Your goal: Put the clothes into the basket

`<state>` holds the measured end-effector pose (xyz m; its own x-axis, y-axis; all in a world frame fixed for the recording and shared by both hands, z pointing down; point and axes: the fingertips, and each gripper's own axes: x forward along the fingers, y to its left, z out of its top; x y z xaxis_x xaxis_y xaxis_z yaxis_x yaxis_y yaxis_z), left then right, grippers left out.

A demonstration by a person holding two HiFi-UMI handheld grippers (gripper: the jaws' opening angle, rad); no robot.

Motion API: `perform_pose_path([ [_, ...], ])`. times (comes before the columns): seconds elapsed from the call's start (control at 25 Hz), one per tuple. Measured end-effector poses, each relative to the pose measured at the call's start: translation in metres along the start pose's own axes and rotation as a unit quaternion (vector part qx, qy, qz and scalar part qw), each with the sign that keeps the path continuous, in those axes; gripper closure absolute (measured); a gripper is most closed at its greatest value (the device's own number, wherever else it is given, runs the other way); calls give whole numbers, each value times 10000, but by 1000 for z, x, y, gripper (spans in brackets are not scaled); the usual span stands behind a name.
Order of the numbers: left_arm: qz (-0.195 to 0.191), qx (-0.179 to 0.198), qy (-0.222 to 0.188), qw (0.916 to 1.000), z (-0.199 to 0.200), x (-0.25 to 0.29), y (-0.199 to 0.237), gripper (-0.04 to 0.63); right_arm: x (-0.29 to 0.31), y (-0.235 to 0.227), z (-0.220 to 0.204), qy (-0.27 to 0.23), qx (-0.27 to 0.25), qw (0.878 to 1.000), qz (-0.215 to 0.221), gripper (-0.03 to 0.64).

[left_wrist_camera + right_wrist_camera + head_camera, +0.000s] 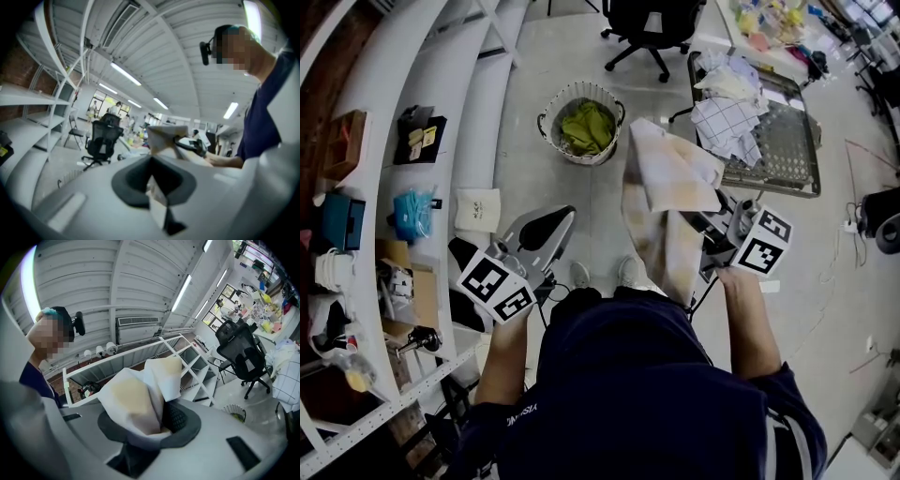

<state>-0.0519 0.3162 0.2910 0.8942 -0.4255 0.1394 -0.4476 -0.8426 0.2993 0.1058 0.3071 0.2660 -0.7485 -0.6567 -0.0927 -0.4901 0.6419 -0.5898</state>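
My right gripper [705,223] is shut on a cream and beige cloth [666,202] that stands up from its jaws and hangs in front of me. In the right gripper view the cloth [140,399] fills the jaws [150,427]. The round wire basket [581,122] stands on the floor ahead with a green garment [587,127] inside; it also shows small as the basket [234,412]. My left gripper [549,225] is held apart at the left with its jaws together and no cloth in them [157,192]. From there the cloth [161,136] shows to the right.
More clothes [727,103] lie piled on a metal grid cart [787,150] right of the basket. A black office chair [652,28] stands behind it. White curved shelves [403,141] with small items run along the left. My shoes [605,274] are on grey floor.
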Motion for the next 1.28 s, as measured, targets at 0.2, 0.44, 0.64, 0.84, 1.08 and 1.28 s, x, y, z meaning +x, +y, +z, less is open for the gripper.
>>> perform_pose_path([
  [0.2,95,7,17,10000,-2,12,-3,591,-9,-10,4,26,41,10000,43,490],
  [0.44,156,-6,15,9999,-2,20,2,592,-5,-17,6,108,82,9998,116,491],
  [0.64,181,-16,-18,9998,2,28,15,591,2,-29,16,142,49,9998,97,492],
  [0.84,103,38,-12,9999,11,43,36,591,14,-44,25,183,-1,9998,56,492],
  [1.08,-26,17,-14,10000,21,62,74,591,39,-69,35,191,-34,9998,13,492],
  [1.28,-81,-33,59,9999,25,68,113,592,71,-87,39,178,-18,9998,-7,492],
])
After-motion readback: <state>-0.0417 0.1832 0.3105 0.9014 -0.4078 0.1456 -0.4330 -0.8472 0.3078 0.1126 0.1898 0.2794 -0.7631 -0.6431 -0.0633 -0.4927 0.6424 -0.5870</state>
